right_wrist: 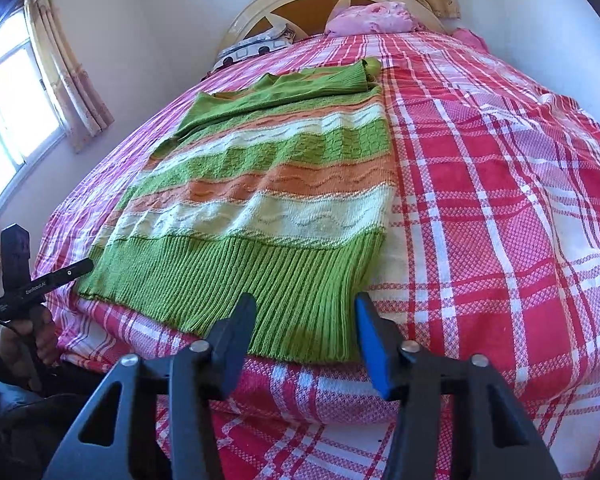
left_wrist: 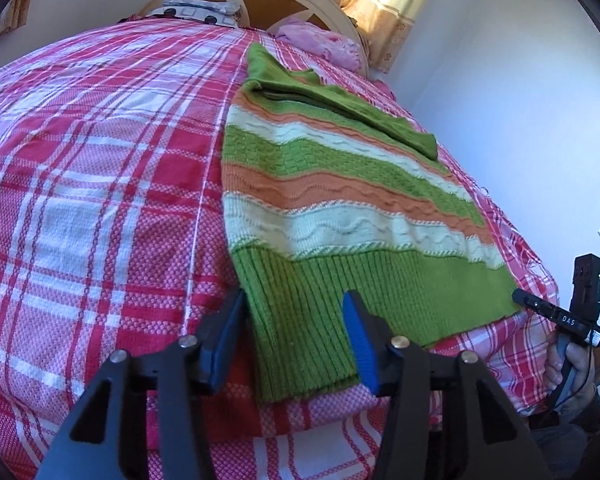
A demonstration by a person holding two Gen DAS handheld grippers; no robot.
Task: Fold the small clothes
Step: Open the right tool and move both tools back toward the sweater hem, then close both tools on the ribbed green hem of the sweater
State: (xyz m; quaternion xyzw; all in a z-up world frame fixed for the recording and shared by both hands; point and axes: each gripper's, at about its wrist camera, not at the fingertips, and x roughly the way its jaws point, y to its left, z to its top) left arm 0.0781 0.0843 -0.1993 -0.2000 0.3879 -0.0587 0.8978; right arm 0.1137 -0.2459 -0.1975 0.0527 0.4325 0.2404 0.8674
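So my left gripper (left_wrist: 296, 336) and right gripper (right_wrist: 306, 334) both hover unclenched over the ribbed hem corners of the green, orange and cream striped knit sweater (left_wrist: 332, 200), spread flat on the red plaid bedspread (left_wrist: 100, 200), ready to pinch and fold.

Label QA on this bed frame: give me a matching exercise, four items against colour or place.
Items:
1. sweater hem
2. bedspread
3. pink pillow
4. curtain

Descriptions:
A. red, pink and white plaid
B. beside the window
C. ribbed plain green
D. against the headboard

Pairs: 1-C, 2-A, 3-D, 4-B
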